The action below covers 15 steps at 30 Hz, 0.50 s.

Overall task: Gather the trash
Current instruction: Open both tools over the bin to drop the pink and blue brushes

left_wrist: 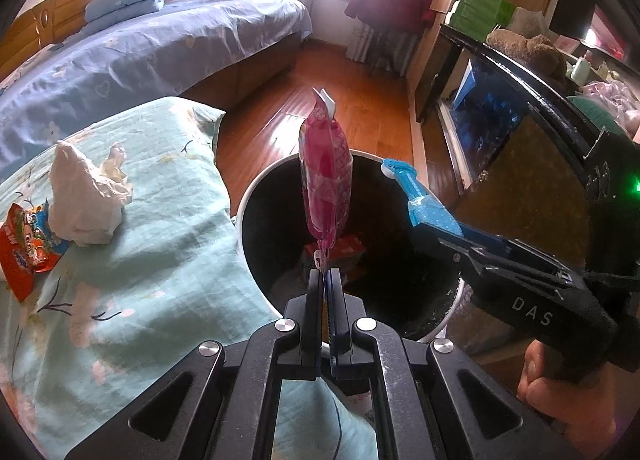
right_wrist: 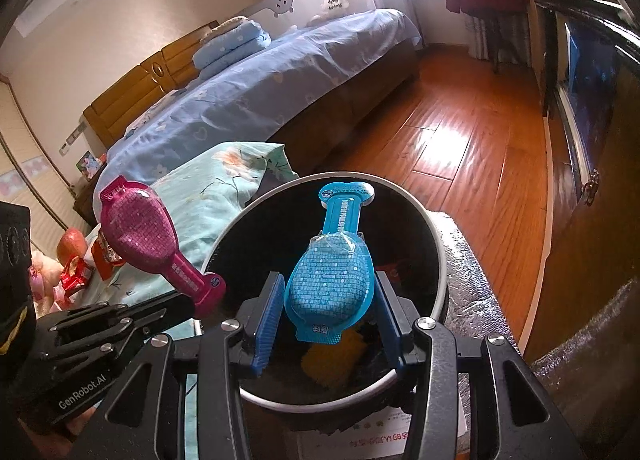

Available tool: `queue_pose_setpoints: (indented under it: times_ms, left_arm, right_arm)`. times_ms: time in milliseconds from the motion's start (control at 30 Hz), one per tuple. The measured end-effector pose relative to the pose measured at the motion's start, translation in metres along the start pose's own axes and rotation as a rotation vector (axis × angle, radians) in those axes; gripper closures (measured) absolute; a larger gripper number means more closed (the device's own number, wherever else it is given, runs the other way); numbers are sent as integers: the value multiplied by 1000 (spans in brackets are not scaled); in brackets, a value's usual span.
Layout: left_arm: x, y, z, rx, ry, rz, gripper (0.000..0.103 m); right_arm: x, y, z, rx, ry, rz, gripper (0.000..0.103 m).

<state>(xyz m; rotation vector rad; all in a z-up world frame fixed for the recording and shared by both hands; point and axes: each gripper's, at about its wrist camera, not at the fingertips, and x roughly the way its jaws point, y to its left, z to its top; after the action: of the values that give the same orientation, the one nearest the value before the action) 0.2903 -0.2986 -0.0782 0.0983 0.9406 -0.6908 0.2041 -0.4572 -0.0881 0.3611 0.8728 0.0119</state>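
My left gripper [left_wrist: 325,272] is shut on the bottom tip of a pink plastic packet [left_wrist: 326,180], which stands upright over the round bin [left_wrist: 250,196] with its black liner. From the right comes my right gripper [left_wrist: 460,236] carrying a blue packet [left_wrist: 416,192]. In the right wrist view the right gripper [right_wrist: 328,280] is shut on the blue packet [right_wrist: 340,216] across its wide end, above the bin [right_wrist: 436,244]. To the left there, the left gripper [right_wrist: 188,300] holds the pink packet [right_wrist: 136,228]. A crumpled white tissue [left_wrist: 86,196] and a red snack wrapper [left_wrist: 28,244] lie on the teal floral cushion [left_wrist: 160,240].
The bin holds a red wrapper [left_wrist: 352,248] and something yellow [right_wrist: 332,360]. A bed with a blue sheet [left_wrist: 140,48] lies behind, wooden floor [left_wrist: 332,100] beyond the bin, and a dark glass-fronted cabinet [left_wrist: 492,100] to the right. A hand [left_wrist: 560,400] grips the right tool.
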Motion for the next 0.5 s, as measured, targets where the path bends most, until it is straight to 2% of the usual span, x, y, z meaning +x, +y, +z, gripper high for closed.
queue_pose_setpoints:
  times_ms: [433, 500]
  left_arm:
    - [14, -4, 6, -12, 15, 3, 102]
    - [13, -3, 6, -13, 18, 3, 92]
  right_arm:
    - [5, -5, 4, 9, 13, -4, 57]
    - [5, -4, 4, 6, 13, -6, 57]
